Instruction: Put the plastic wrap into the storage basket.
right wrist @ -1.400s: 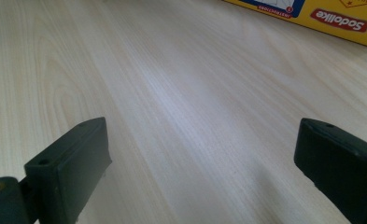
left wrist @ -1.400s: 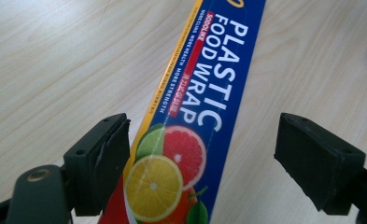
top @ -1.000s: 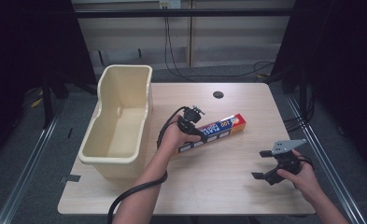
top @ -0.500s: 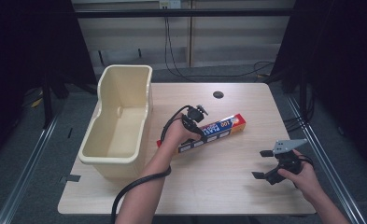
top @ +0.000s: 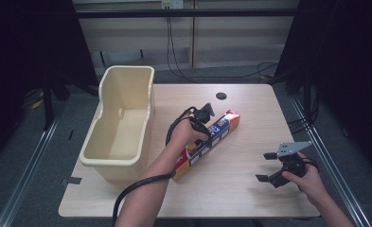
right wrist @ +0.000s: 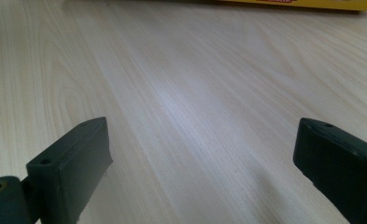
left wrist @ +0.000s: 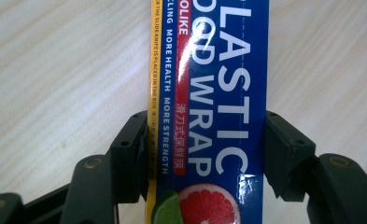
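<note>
1. Two grippers work at the wooden table (top: 250,109); the left gripper (left wrist: 207,154) has its jaws against both sides of the plastic wrap box (left wrist: 214,93), seemingly clamping it, mid-frame in the high view.
2. The right gripper (right wrist: 202,163), at lower right, is spread wide over bare wood.
3. A cream plastic tub (top: 119,125) stands left of the box.

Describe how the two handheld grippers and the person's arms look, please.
Both the left gripper and the right gripper are black with two blocky jaws. The right carries a grey three-cornered plate. A black cable trails along the left forearm. Both forearms are bare, without sleeves.
</note>
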{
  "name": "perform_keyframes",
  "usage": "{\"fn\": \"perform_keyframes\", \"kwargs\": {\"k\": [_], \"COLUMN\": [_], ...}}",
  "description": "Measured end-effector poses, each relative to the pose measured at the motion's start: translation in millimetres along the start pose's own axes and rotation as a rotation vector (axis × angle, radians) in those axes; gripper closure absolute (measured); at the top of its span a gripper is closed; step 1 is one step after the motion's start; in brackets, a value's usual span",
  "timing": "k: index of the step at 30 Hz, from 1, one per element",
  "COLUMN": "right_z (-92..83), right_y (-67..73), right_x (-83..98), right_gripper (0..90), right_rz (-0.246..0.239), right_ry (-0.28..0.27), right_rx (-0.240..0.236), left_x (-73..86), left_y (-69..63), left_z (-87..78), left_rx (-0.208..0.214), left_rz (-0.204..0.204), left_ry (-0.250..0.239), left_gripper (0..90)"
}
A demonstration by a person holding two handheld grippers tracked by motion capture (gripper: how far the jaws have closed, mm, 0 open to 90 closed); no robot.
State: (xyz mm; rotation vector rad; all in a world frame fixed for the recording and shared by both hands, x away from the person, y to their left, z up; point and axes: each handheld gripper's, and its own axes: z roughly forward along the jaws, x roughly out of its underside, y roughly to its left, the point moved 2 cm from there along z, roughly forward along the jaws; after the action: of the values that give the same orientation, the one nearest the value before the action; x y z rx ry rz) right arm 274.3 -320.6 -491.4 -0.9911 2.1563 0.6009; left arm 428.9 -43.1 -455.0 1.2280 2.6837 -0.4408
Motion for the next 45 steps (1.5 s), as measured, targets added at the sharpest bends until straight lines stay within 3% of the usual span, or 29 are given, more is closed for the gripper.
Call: {"fn": "perform_keyframes", "kwargs": {"k": [7,10,13,24,30,36,42,45], "right_z": [-0.4,-1.0,-0.7,-1.2,-1.0,-0.3,0.4,0.4], "right_y": [-0.2,0.0,0.3,0.0,0.5,0.4,1.3,1.1], "right_x": [0.0,-0.7,-0.7,-1.5,-2.0,-2.7,-2.9,-3.2], "right_gripper": [3.9,3.9,3.9,3.7,3.5,3.6,3.6,3.6], "right_rz": [0.003,0.001,-0.002,0.004,0.003,0.002,-0.002,-0.003], "right_ry": [0.0,-0.007,-0.01,-0.017,-0.017,-0.016,-0.014,-0.014], "right_rx": [0.0,-0.002,0.0,0.003,0.003,0.004,-0.004,-0.003], "left_x": [-1.4,-1.7,-1.4,-2.5,-2.3,-1.8,-0.9,0.0], "left_y": [-3.9,-4.5,-5.4,-3.4,-1.2,1.9,4.4,6.4], "left_z": [-26.3,-36.2,-44.8,-73.1,-88.0,-102.4,-114.9,-123.4], "left_rx": [-0.015,-0.014,-0.01,-0.005,0.0,-0.007,0.011,-0.002], "left_rz": [-0.064,-0.059,-0.093,-0.132,-0.187,-0.211,-0.246,-0.257], "left_ry": [0.03,0.048,0.039,0.056,0.061,0.053,0.051,0.04], "left_gripper": [40.8,40.8,40.8,40.8,40.8,40.8,40.8,40.8]}}
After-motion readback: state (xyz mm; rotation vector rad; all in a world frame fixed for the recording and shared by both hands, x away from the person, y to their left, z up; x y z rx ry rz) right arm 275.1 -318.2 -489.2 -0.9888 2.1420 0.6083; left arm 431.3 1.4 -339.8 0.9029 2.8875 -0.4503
